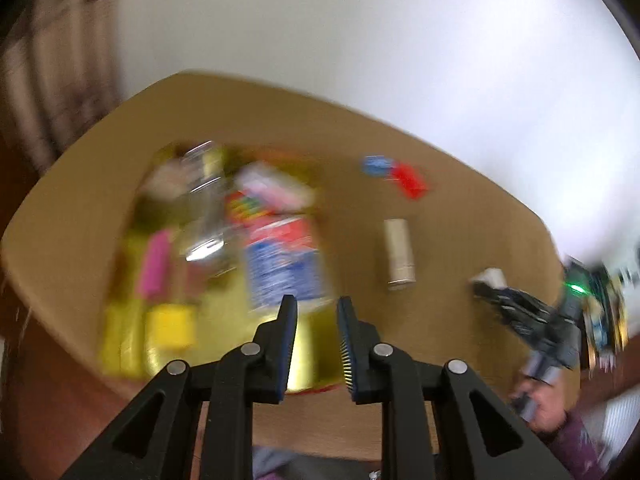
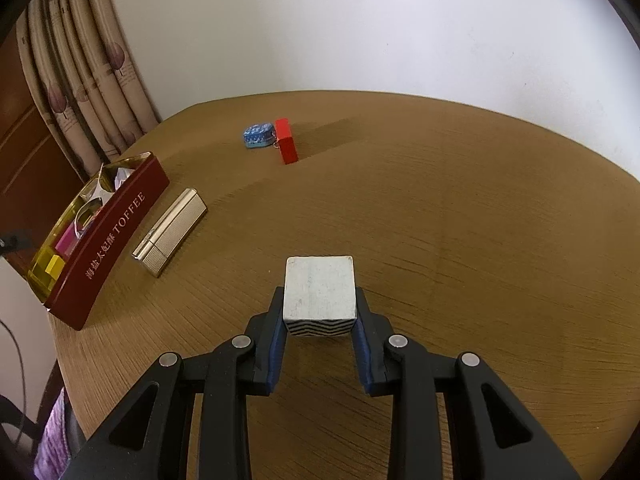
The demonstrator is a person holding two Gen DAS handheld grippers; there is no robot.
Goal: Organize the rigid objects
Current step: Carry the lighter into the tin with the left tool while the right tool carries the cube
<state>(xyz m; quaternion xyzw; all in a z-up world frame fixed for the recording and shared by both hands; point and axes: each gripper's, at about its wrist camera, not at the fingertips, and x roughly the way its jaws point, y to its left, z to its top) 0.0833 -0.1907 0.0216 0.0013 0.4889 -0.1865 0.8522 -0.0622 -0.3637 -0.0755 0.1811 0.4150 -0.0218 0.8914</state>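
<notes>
My right gripper (image 2: pixel 319 304) is shut on a white block (image 2: pixel 319 288) with a black zigzag side, low over the wooden table (image 2: pixel 460 220). A maroon toffee tin (image 2: pixel 108 232) with a gold inside stands at the left, holding several small items. A gold ribbed case (image 2: pixel 170 232) lies beside it. A blue pouch (image 2: pixel 258 135) and a red block (image 2: pixel 286 140) lie at the back. In the blurred left wrist view, my left gripper (image 1: pixel 317 306) is open and empty above the tin (image 1: pixel 312 364). The right gripper (image 1: pixel 516 304) with the white block (image 1: pixel 490 278) shows at the right.
A curtain (image 2: pixel 88 80) hangs at the back left beside a white wall. The table's rounded edge runs near the tin at the left. The gold case (image 1: pixel 398 254), blue pouch (image 1: pixel 376 166) and red block (image 1: pixel 410 180) lie right of the tin in the left wrist view.
</notes>
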